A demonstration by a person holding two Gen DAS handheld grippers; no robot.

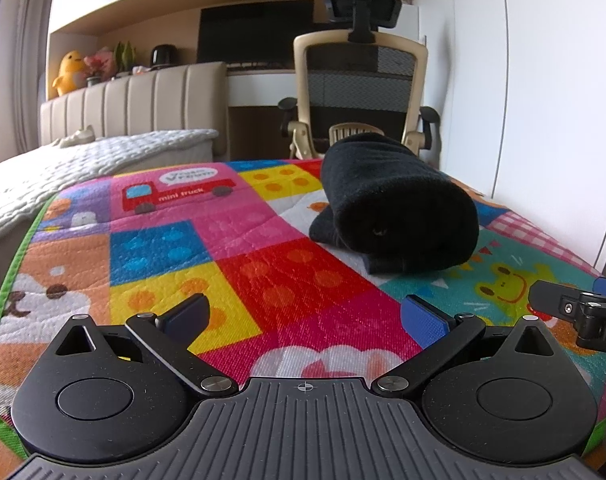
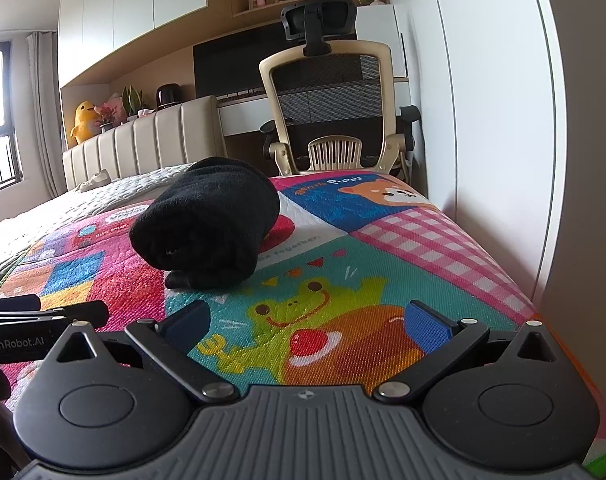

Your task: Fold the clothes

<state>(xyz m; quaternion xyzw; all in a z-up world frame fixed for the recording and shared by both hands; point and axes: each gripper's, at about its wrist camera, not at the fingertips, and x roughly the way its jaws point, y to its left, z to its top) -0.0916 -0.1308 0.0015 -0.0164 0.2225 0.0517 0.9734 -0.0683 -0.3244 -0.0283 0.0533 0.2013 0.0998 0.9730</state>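
A black garment [image 1: 395,204], rolled into a thick bundle, lies on the colourful play mat [image 1: 231,256]. It also shows in the right wrist view [image 2: 209,224], left of centre on the mat [image 2: 383,280]. My left gripper [image 1: 305,316] is open and empty, a short way in front of the bundle and to its left. My right gripper [image 2: 307,322] is open and empty, in front of the bundle and to its right. The right gripper's tip shows at the right edge of the left wrist view [image 1: 579,308]; the left gripper's side shows at the left edge of the right wrist view [image 2: 43,320].
A beige mesh office chair [image 1: 361,92] stands just past the mat's far edge, before a desk with a dark monitor [image 1: 255,32]. A bed with a white quilt [image 1: 63,172] lies to the left. A white wardrobe wall [image 2: 503,120] runs along the right.
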